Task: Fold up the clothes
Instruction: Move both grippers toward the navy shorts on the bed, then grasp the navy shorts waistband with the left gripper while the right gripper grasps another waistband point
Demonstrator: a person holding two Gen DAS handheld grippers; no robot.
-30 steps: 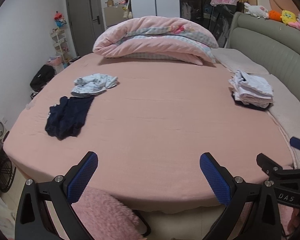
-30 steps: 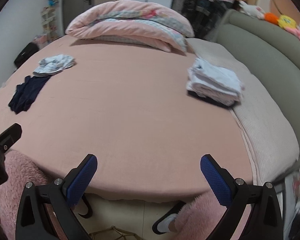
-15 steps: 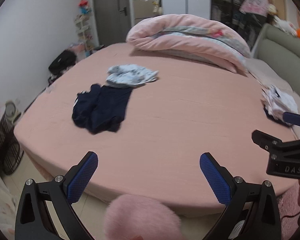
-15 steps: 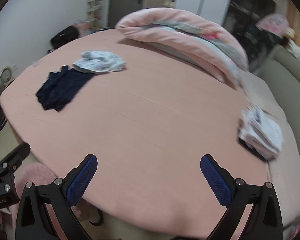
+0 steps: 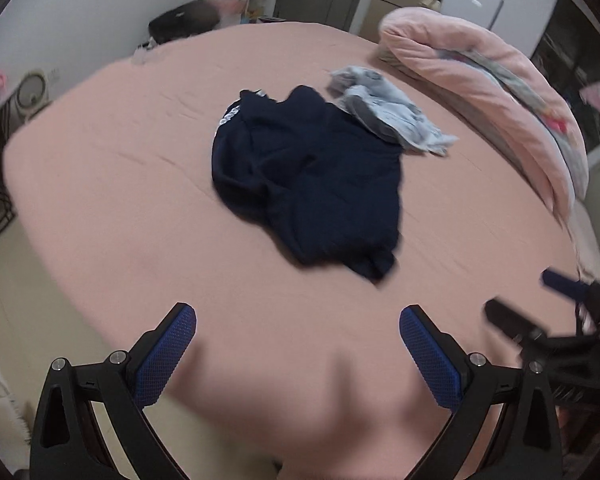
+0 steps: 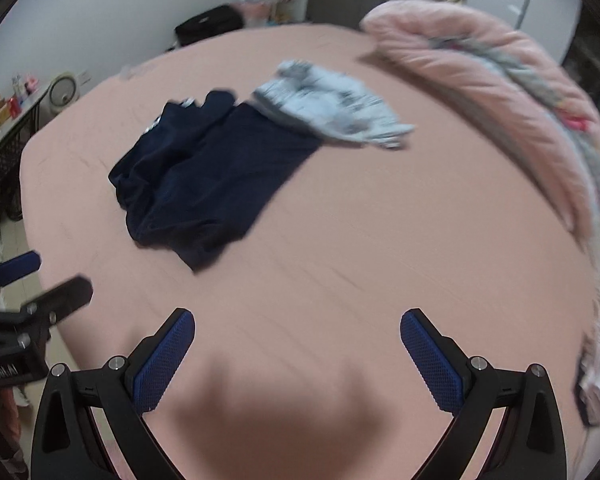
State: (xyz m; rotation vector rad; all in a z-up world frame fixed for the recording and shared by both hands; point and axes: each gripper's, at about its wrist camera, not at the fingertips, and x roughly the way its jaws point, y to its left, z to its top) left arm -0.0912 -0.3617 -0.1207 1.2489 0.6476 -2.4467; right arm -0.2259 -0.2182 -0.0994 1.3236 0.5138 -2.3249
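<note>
Both grippers, left and right, hang wide open and empty over the bed's near edge. A crumpled navy garment lies mid-bed, touching a pale printed one (nearer the far-edge duvet).

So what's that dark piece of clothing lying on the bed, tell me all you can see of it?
The navy garment is soft, matte fabric, lying crumpled and unfolded on the pink bedsheet. A bit of white lettering or trim shows at its far left edge; what kind of garment it is cannot be told. Its far corner touches, and seems tucked under, the light blue patterned garment. Neither gripper touches it; both are open and short of it.
</note>
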